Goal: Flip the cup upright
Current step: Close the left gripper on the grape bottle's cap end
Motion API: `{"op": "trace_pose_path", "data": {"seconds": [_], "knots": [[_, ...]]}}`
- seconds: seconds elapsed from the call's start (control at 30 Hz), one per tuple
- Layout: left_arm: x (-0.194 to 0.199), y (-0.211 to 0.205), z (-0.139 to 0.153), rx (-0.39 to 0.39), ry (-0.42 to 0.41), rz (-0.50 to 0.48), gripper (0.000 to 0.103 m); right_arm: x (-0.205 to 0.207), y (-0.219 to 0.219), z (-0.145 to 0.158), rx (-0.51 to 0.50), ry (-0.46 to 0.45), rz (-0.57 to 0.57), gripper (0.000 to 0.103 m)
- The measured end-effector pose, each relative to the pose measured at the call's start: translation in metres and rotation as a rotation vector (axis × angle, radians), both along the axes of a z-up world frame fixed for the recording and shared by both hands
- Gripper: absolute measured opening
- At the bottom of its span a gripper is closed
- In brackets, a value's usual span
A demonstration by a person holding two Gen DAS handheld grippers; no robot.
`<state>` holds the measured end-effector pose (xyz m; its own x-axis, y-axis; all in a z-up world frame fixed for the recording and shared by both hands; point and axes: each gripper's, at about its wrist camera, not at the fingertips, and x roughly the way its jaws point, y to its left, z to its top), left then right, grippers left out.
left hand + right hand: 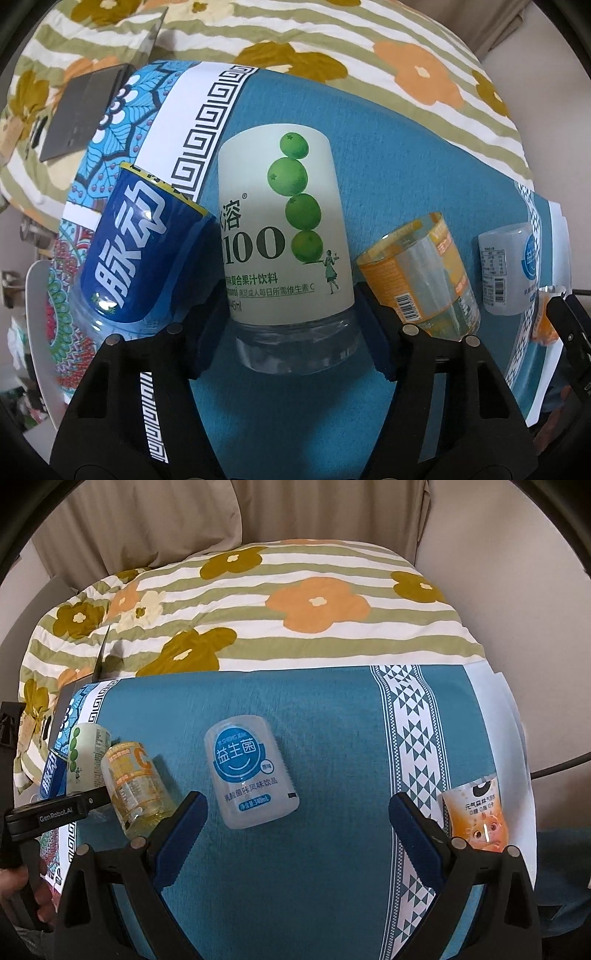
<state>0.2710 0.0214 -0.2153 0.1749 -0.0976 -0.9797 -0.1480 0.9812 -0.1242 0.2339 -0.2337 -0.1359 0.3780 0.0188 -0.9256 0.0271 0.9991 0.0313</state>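
Several cut-bottle cups stand on the teal cloth (388,155). My left gripper (291,332) is shut on the clear lower part of the white cup with green fruit and "100" (280,229). A blue cup (136,247) leans at its left, an orange-labelled clear cup (417,273) stands at its right, and a white and blue cup (506,269) farther right. In the right wrist view my right gripper (297,812) is open, with the white and blue cup (251,771) just beyond the fingertips. An orange cartoon cup (476,816) stands at the right.
A flowered striped quilt (295,602) lies behind the cloth. A grey flat device (85,110) lies at the left. The left gripper's body (55,812) and a hand show at the left of the right wrist view. The cloth's white edge (509,738) runs down the right.
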Motion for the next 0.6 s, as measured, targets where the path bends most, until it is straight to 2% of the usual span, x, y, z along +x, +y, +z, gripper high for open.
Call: {"op": "trace_pose_path", "data": {"seconds": [0.3,0.6], "knots": [[-0.015,-0.008,0.018,0.018,-0.052,-0.031,0.07,-0.004,0.0,0.001,0.01,-0.009,0.015,0.098],[-0.048,-0.014,0.051,0.027,-0.124,-0.023,0.07,-0.03,-0.003,0.021,0.026,-0.064,0.033,0.098]]}}
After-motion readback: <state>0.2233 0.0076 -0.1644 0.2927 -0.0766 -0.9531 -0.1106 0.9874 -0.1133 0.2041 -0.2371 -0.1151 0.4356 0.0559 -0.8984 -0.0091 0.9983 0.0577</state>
